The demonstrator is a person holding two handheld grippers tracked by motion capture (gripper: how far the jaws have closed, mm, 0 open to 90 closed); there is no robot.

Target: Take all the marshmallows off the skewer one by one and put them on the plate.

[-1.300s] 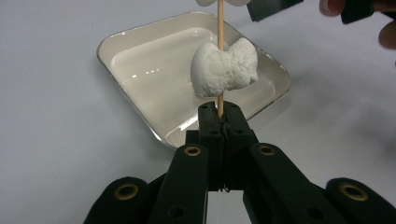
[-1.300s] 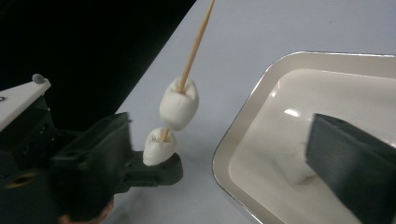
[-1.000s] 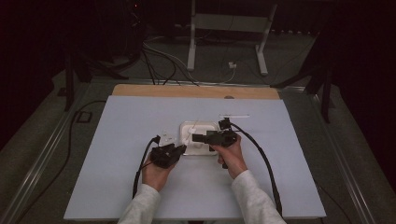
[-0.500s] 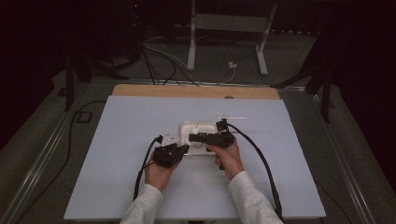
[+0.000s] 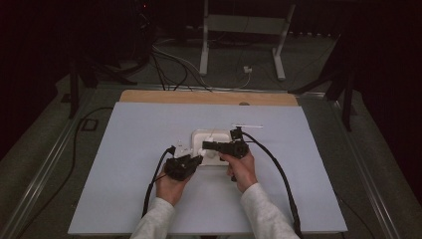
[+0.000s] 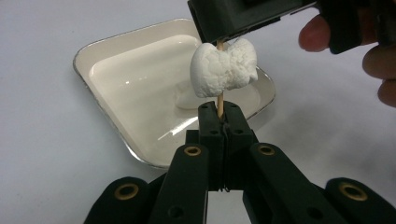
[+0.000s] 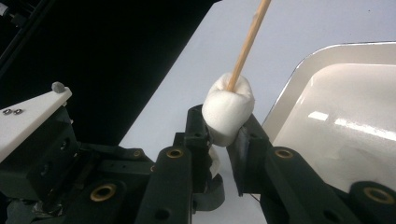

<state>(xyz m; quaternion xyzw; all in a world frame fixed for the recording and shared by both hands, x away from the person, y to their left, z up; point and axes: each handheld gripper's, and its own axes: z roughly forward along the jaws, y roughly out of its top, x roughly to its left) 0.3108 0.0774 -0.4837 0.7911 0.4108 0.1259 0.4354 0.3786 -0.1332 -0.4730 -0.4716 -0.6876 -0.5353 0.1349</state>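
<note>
High view: a person in white sleeves works two handheld tools over a white counter (image 5: 129, 149), with a small white tray (image 5: 201, 135) as the centre of the scene. At the tray's near-left corner, the left claw (image 5: 197, 158) points toward the tray; the left gripper view shows its jaws pressed together on the lower end of a thin wooden skewer (image 6: 219, 103), which stands upright in front of the tray. A marshmallow (image 6: 224, 69) is threaded on that skewer just above the jaws, hanging over the tray's near edge, and another white lump lies inside the tray behind it. Over the tray's near-right part, the right claw (image 5: 206, 146) reaches in from the right; the right gripper view shows its jaws clamped on the marshmallow (image 7: 229, 111), squeezing its sides, with the skewer (image 7: 248, 43) rising out of the top and the glossy tray (image 7: 299, 100) just to the right. Black cables trail from both tools toward the counter's near edge.
</note>
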